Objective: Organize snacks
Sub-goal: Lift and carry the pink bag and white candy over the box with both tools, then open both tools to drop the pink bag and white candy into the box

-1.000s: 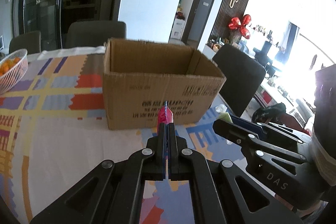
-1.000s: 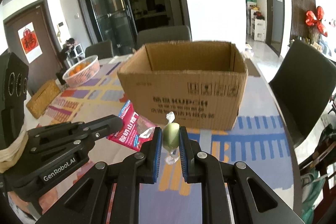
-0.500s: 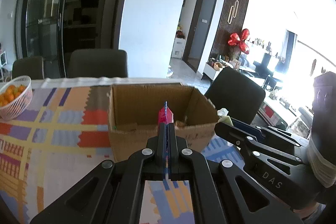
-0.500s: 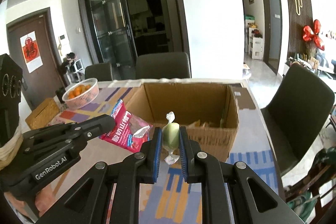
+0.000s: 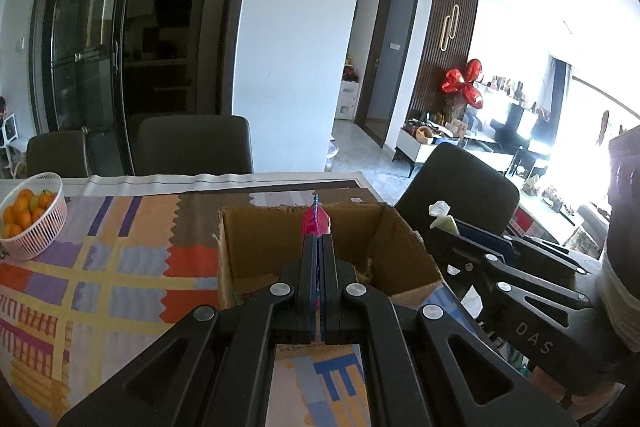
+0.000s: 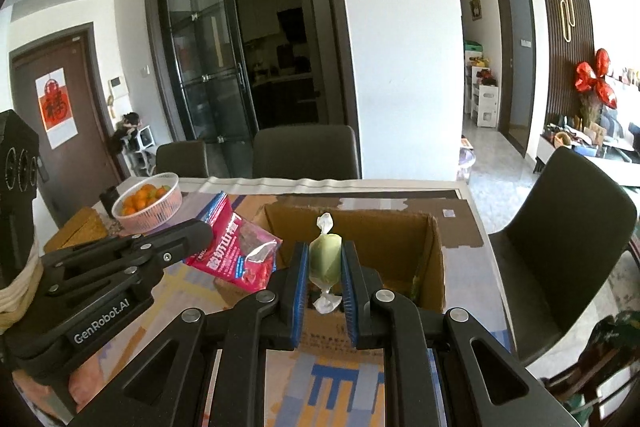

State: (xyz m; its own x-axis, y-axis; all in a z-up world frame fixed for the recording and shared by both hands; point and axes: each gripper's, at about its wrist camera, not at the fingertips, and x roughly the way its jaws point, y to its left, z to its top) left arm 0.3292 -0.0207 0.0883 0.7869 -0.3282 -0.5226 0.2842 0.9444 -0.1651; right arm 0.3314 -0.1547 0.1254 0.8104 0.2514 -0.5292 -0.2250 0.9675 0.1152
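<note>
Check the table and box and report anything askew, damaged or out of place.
Nothing spilled or broken. The cardboard box stands upright and open, though its rim is ragged where the flaps were torn off. The left gripper is shut on a red snack packet, the right gripper on a green wrapped candy.

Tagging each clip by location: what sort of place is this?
Most likely a home dining area: a table with a patterned cloth, dining chairs round it, a basket of oranges, and a living room beyond.

A flat red foil snack packet (image 6: 240, 255) is held edge-on above an open brown cardboard box (image 6: 436, 259). A pale green twist-wrapped candy (image 6: 325, 259) is held upright beside it.
</note>
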